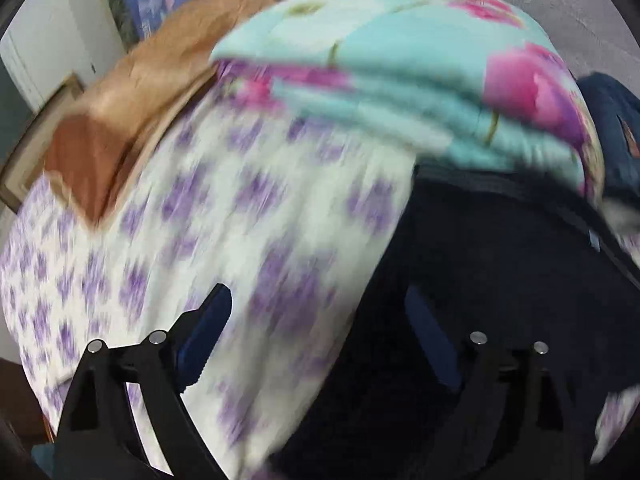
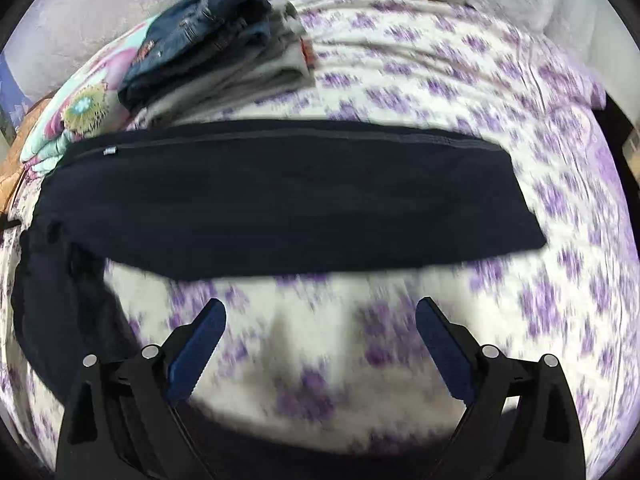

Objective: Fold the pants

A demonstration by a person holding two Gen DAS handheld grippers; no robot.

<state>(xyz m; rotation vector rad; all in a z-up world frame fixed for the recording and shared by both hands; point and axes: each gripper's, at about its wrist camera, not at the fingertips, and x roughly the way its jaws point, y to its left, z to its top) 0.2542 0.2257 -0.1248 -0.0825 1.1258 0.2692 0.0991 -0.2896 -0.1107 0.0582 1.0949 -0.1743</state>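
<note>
Dark pants (image 2: 280,196) lie ahead of right claw (image 2: 320,344); both claws (image 1: 320,328) spread, holding nothing.

Left tongs (image 1: 320,320) spread wide over a bed, blue pads on black fingers (image 1: 208,328). Left finger above the white bedsheet with purple flowers (image 1: 224,216); right finger dark against the navy pants (image 1: 500,280), contact impossible to tell through the blur. Pants lying at the right, seam running along their upper edge. Folded turquoise quilt with pink tulips (image 1: 400,80) overlapping the pants' far edge. Orange-brown cloth (image 1: 140,92) at the left beside the quilt. Folded denim (image 1: 612,132) at the far right.
</note>
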